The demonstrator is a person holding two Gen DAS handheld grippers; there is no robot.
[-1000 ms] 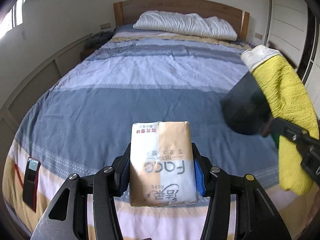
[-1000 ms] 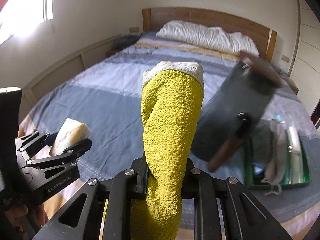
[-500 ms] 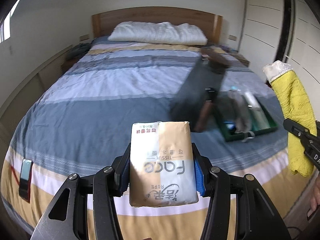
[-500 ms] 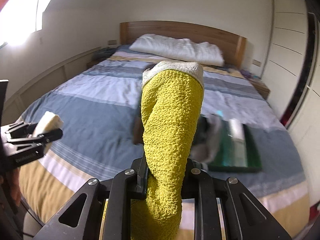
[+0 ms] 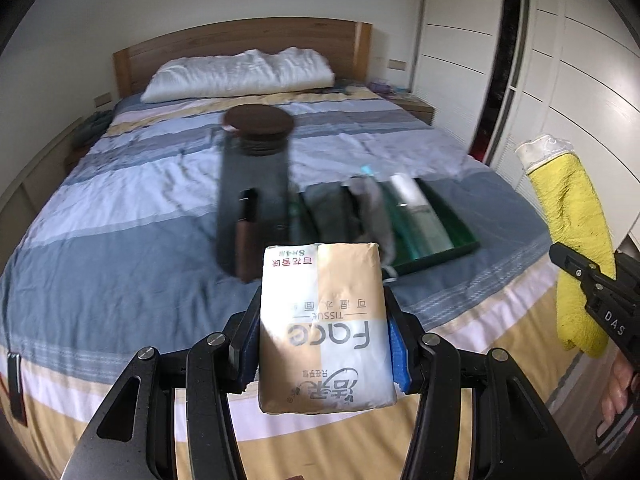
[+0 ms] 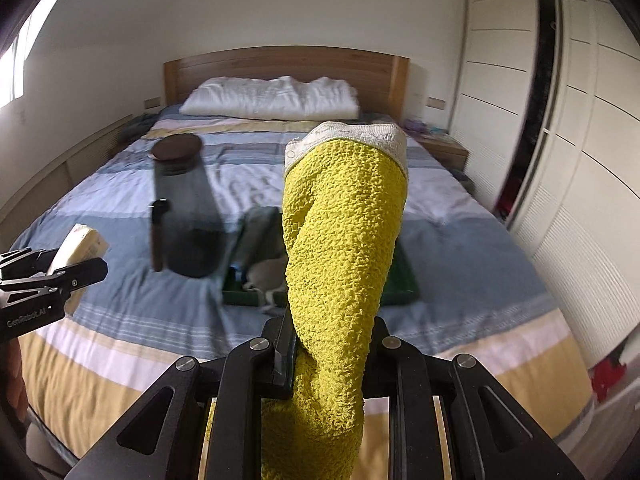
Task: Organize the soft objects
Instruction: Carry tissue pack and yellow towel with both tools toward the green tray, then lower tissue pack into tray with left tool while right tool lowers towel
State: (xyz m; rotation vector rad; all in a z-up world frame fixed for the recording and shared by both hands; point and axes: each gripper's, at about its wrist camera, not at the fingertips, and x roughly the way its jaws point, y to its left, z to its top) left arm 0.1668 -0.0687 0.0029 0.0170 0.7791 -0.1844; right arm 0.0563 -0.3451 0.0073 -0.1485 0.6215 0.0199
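Both soft n light imo: left gripper (image 5: 322, 344) jaws pinching the squishy tissue pack (image 5: 324, 328) by its sides, right gripper (image 6: 332, 354) jaws clamped mid yellow towel (image 6: 340, 248), floppy, both held above near end of the bed (image 5: 120, 208).

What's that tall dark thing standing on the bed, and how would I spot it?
Start at the striped blue, white and tan bed with the wooden headboard. Near its middle, just left of the flat dark green tray, stands a tall smoky-grey translucent jug. Its round dark brown lid and side handle set it apart: everything beside it lies low and flat.
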